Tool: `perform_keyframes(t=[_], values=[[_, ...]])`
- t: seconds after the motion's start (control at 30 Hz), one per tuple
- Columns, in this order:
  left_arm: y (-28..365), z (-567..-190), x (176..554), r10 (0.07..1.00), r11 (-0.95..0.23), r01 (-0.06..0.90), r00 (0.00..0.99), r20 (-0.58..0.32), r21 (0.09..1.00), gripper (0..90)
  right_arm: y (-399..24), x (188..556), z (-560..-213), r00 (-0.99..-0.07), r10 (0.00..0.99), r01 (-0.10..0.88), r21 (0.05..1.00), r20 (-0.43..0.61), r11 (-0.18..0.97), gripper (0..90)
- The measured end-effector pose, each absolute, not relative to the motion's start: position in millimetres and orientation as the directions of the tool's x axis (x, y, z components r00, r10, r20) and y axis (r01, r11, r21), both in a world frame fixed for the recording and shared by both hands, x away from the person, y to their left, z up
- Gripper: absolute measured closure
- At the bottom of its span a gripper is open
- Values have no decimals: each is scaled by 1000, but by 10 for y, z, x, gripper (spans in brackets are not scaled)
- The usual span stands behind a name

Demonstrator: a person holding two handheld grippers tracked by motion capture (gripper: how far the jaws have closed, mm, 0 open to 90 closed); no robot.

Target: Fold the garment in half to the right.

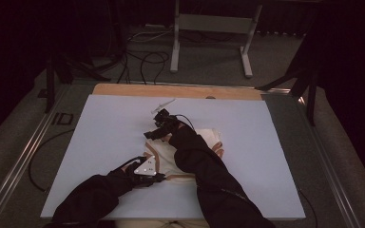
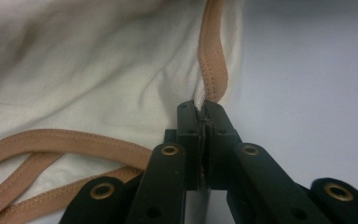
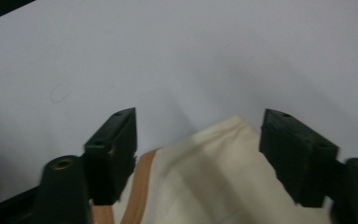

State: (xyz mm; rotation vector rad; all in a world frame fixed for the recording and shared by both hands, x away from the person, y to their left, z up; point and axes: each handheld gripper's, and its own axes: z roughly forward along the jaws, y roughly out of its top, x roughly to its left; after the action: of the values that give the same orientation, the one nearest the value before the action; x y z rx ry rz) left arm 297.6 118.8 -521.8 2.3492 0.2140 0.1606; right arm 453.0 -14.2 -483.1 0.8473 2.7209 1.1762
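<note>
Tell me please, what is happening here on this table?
A person works on a cream garment with tan trim lying on a pale blue sheet, one claw in each hand. The left claw is shut on the garment's edge beside the tan trim. The right claw is open, its jaws standing on either side of a far corner of the cloth, not pressing it.

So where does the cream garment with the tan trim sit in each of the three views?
High view: the cream garment lies at mid-table, partly under the forearms.
Left gripper view: it fills the upper left, its edge pinched in the shut left tool.
Right gripper view: a corner rises at bottom centre, between the open jaws of the right tool.
Shared landmark: the tan trim along its edge.
</note>
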Motion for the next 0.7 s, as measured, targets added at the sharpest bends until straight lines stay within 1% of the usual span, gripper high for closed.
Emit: perform_keyframes(t=[0.17, 0.23, 0.27, 0.3, 0.5, 0.6, 0.7], values=[[1191, -5221, 2977, 201, -697, 106, 978, 52, 709, 882, -123, 4610, -4830, -818, 549, 493, 699, 170, 518, 444], [1188, -5219, 2978, 199, -698, 105, 979, 51, 708, 882, -110, 4631, -4834, -812, 560, 498, 694, 164, 520, 480], [1188, -5215, 2980, 196, -702, 102, 979, 54, 705, 883, -103, 4646, -4844, -812, 563, 496, 693, 156, 523, 517], [1187, -5214, 2980, 194, -703, 99, 979, 56, 704, 883, -91, 4655, -4853, -809, 566, 502, 683, 155, 531, 528], [1184, -5214, 2979, 191, -704, 95, 980, 60, 704, 884, 1, 4688, -4960, -801, 586, 508, 660, 124, 554, 519], [1182, -5210, 2977, 190, -707, 91, 980, 64, 701, 885, 38, 4694, -5017, -797, 598, 505, 642, 88, 577, 516], [1182, -5207, 2981, 186, -711, 89, 980, 65, 698, 885, 54, 4704, -5064, -793, 603, 511, 627, 80, 588, 517]])
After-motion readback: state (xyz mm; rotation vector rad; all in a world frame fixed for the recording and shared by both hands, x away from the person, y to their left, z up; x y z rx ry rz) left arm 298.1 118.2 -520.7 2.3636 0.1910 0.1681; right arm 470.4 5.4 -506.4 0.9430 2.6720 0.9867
